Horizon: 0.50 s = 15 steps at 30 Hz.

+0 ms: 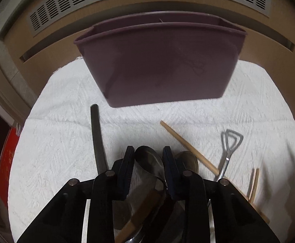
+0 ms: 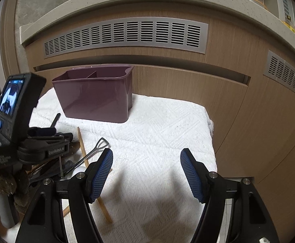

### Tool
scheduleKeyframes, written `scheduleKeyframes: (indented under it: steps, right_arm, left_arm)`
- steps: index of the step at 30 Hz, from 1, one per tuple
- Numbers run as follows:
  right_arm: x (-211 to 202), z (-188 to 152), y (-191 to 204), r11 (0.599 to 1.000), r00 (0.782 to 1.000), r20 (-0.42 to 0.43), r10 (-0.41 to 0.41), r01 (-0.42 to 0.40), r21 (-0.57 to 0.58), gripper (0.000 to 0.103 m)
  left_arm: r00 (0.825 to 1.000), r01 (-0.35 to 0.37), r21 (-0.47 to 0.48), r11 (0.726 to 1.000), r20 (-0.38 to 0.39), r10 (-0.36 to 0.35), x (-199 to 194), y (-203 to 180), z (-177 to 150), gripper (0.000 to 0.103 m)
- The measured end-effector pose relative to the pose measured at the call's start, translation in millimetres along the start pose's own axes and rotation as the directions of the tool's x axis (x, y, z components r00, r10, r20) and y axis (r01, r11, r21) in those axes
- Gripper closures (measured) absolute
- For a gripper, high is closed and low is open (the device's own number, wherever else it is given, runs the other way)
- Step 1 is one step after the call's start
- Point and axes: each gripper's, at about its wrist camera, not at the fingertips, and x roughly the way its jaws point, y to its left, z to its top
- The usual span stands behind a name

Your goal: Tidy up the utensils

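Utensils: heaped on white towel [image 2: 157,125] in front of purple caddy [image 1: 159,64] | left claw [image 1: 148,158] narrow, pads either side of steel spoon [image 1: 149,162] bowl, pad contact unclear | right claw [image 2: 146,162] wide, nothing between pads, over bare towel | chopstick [image 1: 187,147], shovel-handled spoon [image 1: 229,147], dark handle [image 1: 96,137] lie loose.
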Motion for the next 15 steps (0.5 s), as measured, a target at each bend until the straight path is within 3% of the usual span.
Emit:
scheduleKeyframes:
  steps: [5,11,15]
  right_arm:
    - [-3,0,1,1.000,1.000,0.007,-0.006,0.006,-0.005,0.037]
    - [-3,0,5,1.000,1.000,0.000,-0.005,0.005,-0.016,0.037]
    - [-2,1,7,1.000,1.000,-0.019,0.009,-0.010,-0.016,0.037]
  left_arm:
    - [0.997,0.072,0.014,0.997,0.039,-0.072,-7,11,-12,0.074]
    - [0.990,0.119,-0.023,0.993,0.074,-0.117,-17,35,-14,0.075]
    - [0.982,0.121,0.007,0.993,0.143,-0.121,-43,43,-17,0.077]
